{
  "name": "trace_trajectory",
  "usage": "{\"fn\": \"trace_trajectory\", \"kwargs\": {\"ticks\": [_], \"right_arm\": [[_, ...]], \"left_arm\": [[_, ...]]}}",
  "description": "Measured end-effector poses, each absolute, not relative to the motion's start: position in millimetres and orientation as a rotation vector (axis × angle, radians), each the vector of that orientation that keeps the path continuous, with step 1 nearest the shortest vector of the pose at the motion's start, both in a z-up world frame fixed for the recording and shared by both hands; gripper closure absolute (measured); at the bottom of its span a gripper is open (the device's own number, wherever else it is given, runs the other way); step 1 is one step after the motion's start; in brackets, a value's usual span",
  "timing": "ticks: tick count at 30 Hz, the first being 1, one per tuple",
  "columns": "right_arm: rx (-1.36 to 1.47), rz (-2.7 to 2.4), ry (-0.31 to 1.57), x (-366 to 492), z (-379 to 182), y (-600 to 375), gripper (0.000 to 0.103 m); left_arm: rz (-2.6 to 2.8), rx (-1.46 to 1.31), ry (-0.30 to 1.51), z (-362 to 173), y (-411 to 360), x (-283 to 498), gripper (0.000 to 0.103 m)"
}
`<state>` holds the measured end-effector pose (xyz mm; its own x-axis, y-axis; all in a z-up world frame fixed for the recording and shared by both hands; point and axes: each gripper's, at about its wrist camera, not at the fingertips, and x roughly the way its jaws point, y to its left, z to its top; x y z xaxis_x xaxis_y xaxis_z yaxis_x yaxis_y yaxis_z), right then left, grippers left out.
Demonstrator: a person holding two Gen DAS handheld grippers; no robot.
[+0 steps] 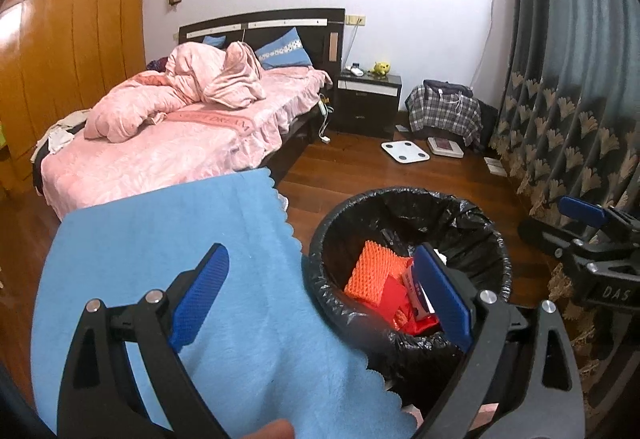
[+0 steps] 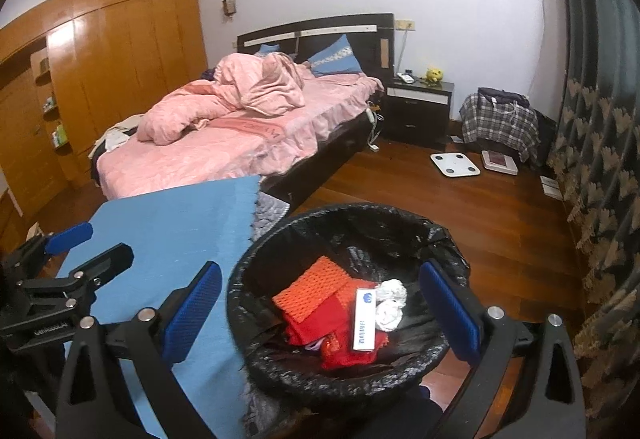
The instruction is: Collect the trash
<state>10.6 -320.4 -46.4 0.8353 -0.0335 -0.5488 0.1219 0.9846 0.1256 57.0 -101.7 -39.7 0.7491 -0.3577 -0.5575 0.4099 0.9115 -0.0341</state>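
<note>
— Hovering over the bin [image 2: 400,215], both tongs spread wide, nothing pinched.

— Left tongs [image 1: 320,299]?

— Spread, one pad over the blue cloth [image 1: 168,239] on the table, the other over the bin's rim. Empty between.

— Right tongs [image 2: 320,307]?

— Spread too, straddling the bin's mouth from above. Touching nothing, as far as can be told.

— And the trash?

— Lying inside the bin, on the black liner [image 2: 360,235]: orange mesh [image 2: 310,289], red wrapper [image 2: 320,323] under it, white box [image 2: 365,319] with blue print on top, crumpled tissue [image 2: 390,303] just beside the box.

— Bin's place?

— Standing on the wood floor [image 2: 500,223], right beside the cloth-covered table.

— Beyond that?

— Bed [image 2: 224,159] with pink bedding, well apart; dark nightstand [image 2: 416,111] next to it; white scale [image 2: 455,164] on the floor near the curtain [image 2: 600,119].
</note>
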Motion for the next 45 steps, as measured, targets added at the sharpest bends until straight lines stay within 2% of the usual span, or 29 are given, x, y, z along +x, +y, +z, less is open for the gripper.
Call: {"fn": "trace_trajectory", "kwargs": {"ticks": [18, 45], "right_arm": [[0.123, -0.033, 0.502, -8.0, -12.2, -296.0, 0.006], [0.120, -0.029, 0.495, -11.2, -10.0, -291.6, 0.006]], "left_arm": [[-0.433, 0.068, 0.520, -5.7, -88.2, 27.3, 0.012], [-0.430, 0.061, 0.514, -3.2, -85.5, 24.6, 0.012]]}}
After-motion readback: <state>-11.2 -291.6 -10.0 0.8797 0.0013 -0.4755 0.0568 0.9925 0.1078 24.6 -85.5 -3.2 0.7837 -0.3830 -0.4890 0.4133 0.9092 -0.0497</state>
